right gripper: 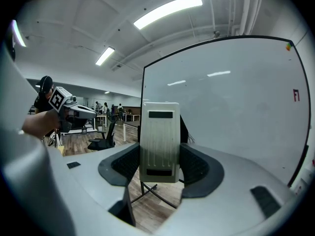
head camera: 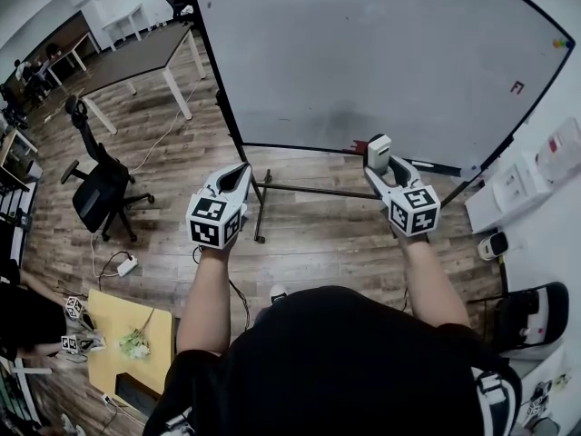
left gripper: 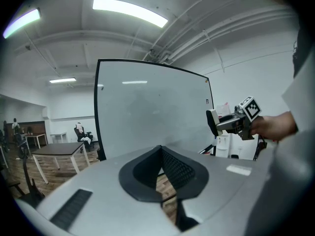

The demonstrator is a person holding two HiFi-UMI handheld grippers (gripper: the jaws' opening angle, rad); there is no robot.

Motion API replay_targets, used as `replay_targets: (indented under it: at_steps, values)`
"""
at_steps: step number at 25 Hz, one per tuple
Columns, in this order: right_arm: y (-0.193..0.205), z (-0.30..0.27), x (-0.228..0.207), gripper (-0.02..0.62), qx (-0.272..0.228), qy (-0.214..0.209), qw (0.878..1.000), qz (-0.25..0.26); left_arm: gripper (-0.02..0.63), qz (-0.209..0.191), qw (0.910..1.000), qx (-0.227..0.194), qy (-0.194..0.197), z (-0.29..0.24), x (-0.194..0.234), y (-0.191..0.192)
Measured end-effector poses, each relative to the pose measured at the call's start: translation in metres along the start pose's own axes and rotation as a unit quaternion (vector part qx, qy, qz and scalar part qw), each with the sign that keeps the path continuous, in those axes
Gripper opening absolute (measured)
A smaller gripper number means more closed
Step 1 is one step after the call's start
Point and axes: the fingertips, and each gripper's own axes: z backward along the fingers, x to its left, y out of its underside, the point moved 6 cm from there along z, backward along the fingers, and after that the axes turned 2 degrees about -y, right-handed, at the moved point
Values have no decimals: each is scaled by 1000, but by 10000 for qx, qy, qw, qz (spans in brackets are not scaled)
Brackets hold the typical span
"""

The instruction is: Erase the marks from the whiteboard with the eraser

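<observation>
Open office, wood floor (head camera: 172, 143) below. One whiteboard (head camera: 363, 53) fills twelve o'clock, with one red mark (head camera: 516, 87) at two. One office chair (head camera: 98, 189) sits at nine. Two tools up: left tool (head camera: 238, 178) pinched closed, empty; right tool (head camera: 381, 173) clamped on the one eraser (head camera: 379, 151), near the board's bottom edge.

Whiteboard (head camera: 381, 53) top cut off by pic edge, red mark (head camera: 516, 87) too sm. to read

An open-plan office: a black rolling office chair (head camera: 98, 193) stands on wood-plank floor (head camera: 309, 234) at the head view's left, long tables (head camera: 136, 57) at its upper left, a large standing whiteboard (head camera: 363, 62) across its top, and ceiling strip lights (right gripper: 167, 11) in the right gripper view's upper part.
</observation>
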Motion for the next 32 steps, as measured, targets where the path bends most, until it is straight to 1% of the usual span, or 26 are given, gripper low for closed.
replay_targets:
  at_steps: [14, 22, 32]
  values:
    - [2, -50, 11, 245, 172, 49, 9998, -96, 11, 78, 9999, 97, 106, -21, 45, 14]
    - [9, -86, 22, 245, 377, 77, 9991, -152, 11, 215, 9993, 247, 154, -29, 77, 37]
    - [15, -127, 40, 245, 550, 74, 9982, -223, 11, 237, 9986, 383, 293, -40, 118, 54]
